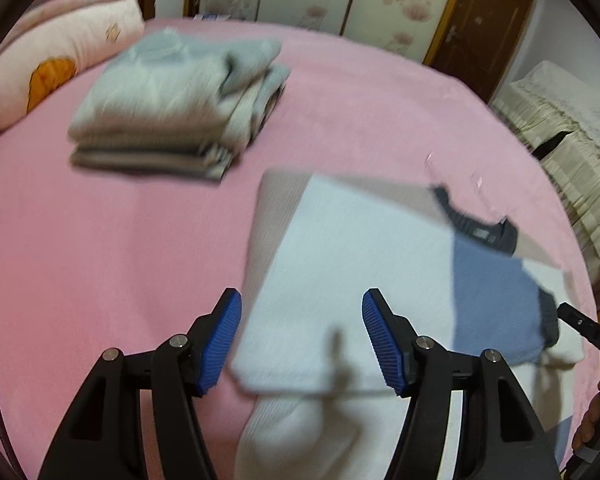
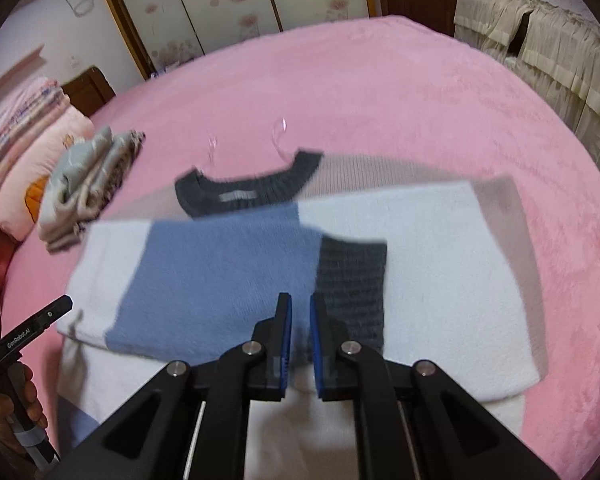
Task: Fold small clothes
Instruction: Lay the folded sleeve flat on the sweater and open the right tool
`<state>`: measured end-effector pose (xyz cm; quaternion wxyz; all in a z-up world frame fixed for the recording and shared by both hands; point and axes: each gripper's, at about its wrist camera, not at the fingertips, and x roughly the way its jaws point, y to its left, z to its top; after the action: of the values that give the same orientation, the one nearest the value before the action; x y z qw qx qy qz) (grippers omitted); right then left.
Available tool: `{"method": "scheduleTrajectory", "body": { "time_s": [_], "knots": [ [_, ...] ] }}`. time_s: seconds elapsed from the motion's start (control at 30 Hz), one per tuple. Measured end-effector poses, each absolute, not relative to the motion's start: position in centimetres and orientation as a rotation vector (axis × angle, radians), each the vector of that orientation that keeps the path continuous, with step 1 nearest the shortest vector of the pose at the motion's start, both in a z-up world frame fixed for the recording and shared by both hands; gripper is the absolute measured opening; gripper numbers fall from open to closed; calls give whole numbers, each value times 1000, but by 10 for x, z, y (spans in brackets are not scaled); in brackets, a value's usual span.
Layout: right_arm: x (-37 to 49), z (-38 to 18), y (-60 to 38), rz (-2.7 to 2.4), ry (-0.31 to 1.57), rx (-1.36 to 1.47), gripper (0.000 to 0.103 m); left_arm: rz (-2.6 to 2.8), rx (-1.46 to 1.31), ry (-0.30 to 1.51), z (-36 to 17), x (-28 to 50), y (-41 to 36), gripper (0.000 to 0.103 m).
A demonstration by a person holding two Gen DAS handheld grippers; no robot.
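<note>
Sweater is seen spread on the pink bedspread, a white, blue and dusty-pink knit with a dark grey collar, one blue sleeve with a dark grey cuff laid across its white body. In the right wrist view, the right gripper is held narrow, only a thin slot left between the blue pads; blue knit is seen in that slot at the sleeve's lower edge, though whether it is actually pinched cannot be told. In the left wrist view, the left gripper is spread wide, nothing gripped, its pads poised over the sweater's white edge. Only here is the stack of folded grey clothes shown large, well apart from the sweater, with a pink pillow beside it. The collar label is seen most clearly from the right side.
</note>
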<state>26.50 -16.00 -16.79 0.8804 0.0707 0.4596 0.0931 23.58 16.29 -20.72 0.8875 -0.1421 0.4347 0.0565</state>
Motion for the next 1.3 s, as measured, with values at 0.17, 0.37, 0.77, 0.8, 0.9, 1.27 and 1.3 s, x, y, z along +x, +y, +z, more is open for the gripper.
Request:
{"method": "scheduleTrajectory", "body": {
  "time_s": [0.17,0.37,0.77,0.8,0.9,1.27,1.3],
  "knots": [
    [286,-160,-146,211,932,146,7,89,-256,896,-201,283,146,62],
    [311,-178,-118,247,951,123,8,101,-232,965,-233,328,134,62],
    [319,-215,-154,185,1009,140,0,129,-135,977,-263,342,135,65],
    [317,-213,-154,174,1012,138,0,129,-139,976,-262,342,137,65],
    [314,-208,-157,155,1019,163,0,142,-163,997,-256,341,139,66],
    [265,-158,-167,141,998,165,3,86,-192,881,-179,282,128,78],
    [258,-152,-168,143,993,171,3,81,-185,860,-171,273,126,80]
  ]
}}
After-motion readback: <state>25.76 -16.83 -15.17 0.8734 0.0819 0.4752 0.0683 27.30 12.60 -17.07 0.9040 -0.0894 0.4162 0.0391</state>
